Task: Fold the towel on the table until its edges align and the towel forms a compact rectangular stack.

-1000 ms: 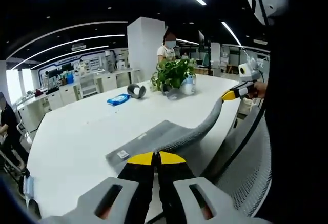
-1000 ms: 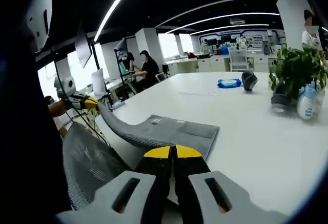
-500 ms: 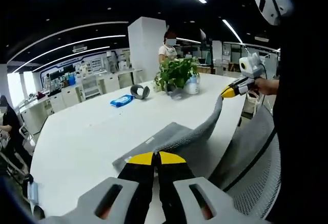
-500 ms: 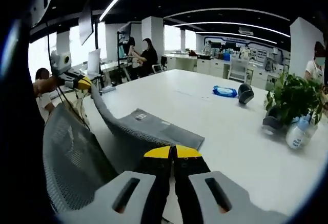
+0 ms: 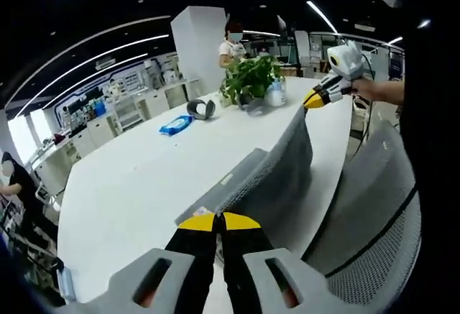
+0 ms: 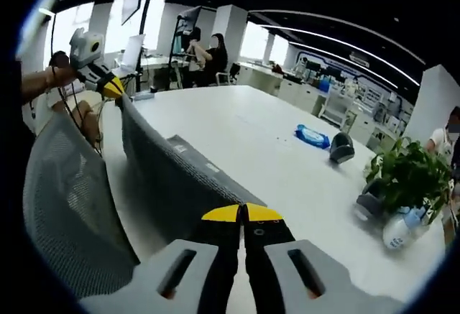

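Both grippers closed — pinching towel

**Grey towel stretched up off the worktop**

The grey towel hangs taut as an upright sheet, its two near corners lifted; its far part lies flat on the white worktop, a small white label showing near one edge; texture ribbed.

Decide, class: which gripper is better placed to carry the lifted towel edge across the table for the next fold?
Neither alone, probably. The left gripper and the right gripper are each shut on an end of the gray towel's lifted edge, stretched taut between them above the white table. Both should likely carry it across together.
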### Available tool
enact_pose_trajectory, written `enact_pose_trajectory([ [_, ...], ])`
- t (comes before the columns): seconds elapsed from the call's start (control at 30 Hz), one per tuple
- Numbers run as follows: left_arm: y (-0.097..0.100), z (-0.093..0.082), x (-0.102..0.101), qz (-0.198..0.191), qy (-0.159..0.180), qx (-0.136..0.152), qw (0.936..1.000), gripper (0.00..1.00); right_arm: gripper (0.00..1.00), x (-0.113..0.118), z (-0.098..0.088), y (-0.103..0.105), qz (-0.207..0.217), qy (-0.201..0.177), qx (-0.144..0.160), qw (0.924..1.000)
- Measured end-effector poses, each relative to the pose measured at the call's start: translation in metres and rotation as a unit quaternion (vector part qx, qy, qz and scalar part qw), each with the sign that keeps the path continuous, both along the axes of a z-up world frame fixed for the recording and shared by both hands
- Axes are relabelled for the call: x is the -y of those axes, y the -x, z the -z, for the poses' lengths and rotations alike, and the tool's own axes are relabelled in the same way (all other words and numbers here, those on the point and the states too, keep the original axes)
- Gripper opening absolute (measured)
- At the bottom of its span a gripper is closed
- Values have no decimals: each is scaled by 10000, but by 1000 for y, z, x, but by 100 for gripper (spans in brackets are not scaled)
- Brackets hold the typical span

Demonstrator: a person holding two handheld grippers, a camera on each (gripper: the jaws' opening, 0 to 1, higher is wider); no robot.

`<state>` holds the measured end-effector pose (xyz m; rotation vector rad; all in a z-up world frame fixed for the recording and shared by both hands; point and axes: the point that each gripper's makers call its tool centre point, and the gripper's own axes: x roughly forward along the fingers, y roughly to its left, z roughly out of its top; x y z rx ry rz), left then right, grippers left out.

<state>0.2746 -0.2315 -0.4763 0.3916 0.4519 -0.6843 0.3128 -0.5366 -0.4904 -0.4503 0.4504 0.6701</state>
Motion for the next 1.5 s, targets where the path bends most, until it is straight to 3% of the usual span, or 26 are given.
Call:
enact_pose_trajectory([
  [0.5, -41, 28, 0, 151, -231, -309, 9991, 2, 0, 0, 30, -33, -55, 130, -384, 9992],
  [0.83, -63, 38, -1, 69, -232, -472, 9986, 2, 0, -2, 44, -58, -44, 190, -588, 9981],
  [1.5, -111, 80, -6, -74, -145, -834, 9964, 2, 0, -4, 92, -98, -176, 426, -1109, 9928],
])
